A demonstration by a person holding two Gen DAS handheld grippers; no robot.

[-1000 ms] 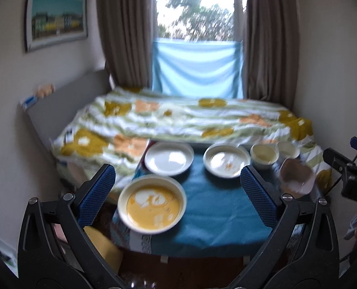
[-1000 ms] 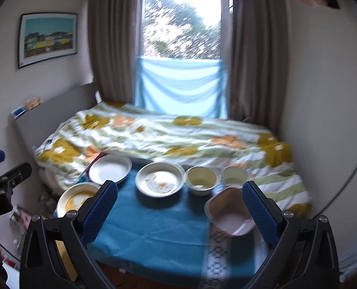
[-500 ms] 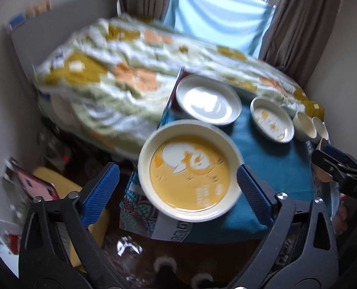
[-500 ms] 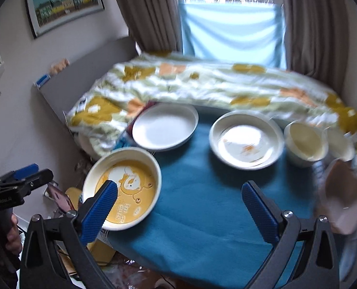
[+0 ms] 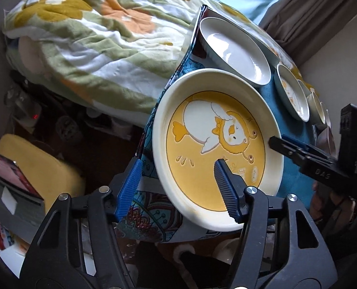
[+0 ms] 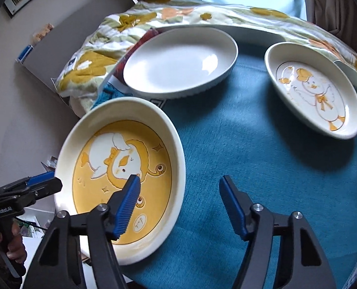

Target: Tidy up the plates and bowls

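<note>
A cream plate with a yellow duck picture (image 5: 217,142) (image 6: 120,173) lies at the near left corner of the teal cloth. My left gripper (image 5: 176,187) is open and straddles its near left rim, one finger over the plate, one outside. My right gripper (image 6: 178,204) is open and straddles its right rim. Its tip shows in the left wrist view (image 5: 299,149). A plain white plate (image 6: 180,65) (image 5: 233,50) lies behind it. A white plate with a duck drawing (image 6: 313,89) (image 5: 291,96) lies at the right.
The teal cloth (image 6: 262,168) covers the table. Small cream bowls (image 5: 318,106) stand at the far right edge. A flowered blanket on a bed (image 5: 94,29) lies behind and left. Clutter and a yellow cushion (image 5: 36,163) are on the floor at the left.
Both grippers have moved down and in onto the yellow duck plate, and both have narrowed their opening. The plates have not moved.
</note>
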